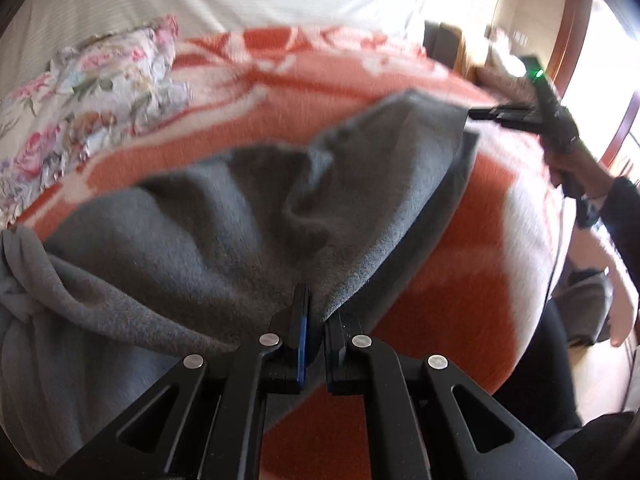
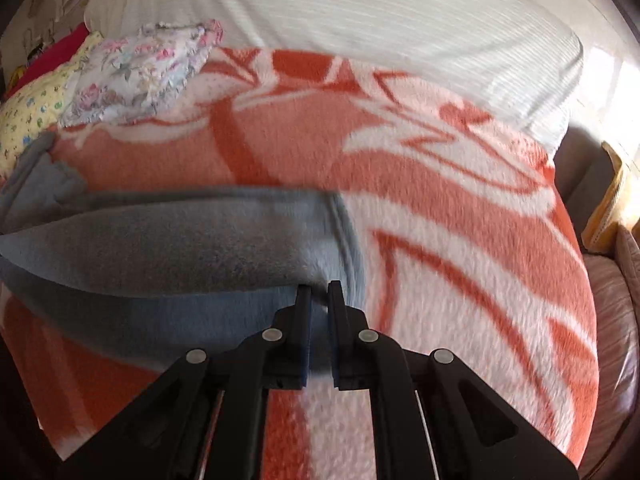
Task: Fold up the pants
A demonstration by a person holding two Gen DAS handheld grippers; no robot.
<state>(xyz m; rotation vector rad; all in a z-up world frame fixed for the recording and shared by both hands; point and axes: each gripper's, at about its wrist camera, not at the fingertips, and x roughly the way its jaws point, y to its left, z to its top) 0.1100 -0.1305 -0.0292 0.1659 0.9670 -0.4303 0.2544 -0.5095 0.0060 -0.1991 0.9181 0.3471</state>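
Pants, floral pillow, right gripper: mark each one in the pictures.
pants (image 1: 192, 240), left wrist view, on the grey fleece's wrinkled middle.
floral pillow (image 2: 140, 68), right wrist view, on its patterned top face.
right gripper (image 2: 319, 292), right wrist view, between its fingertips, shut on the pants' edge.

Right gripper (image 2: 319, 294) pinching grey pants (image 2: 172, 240)

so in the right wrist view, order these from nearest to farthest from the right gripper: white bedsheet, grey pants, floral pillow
1. grey pants, pinched in the right gripper
2. floral pillow, upper left on the orange blanket
3. white bedsheet, across the top, beyond the blanket
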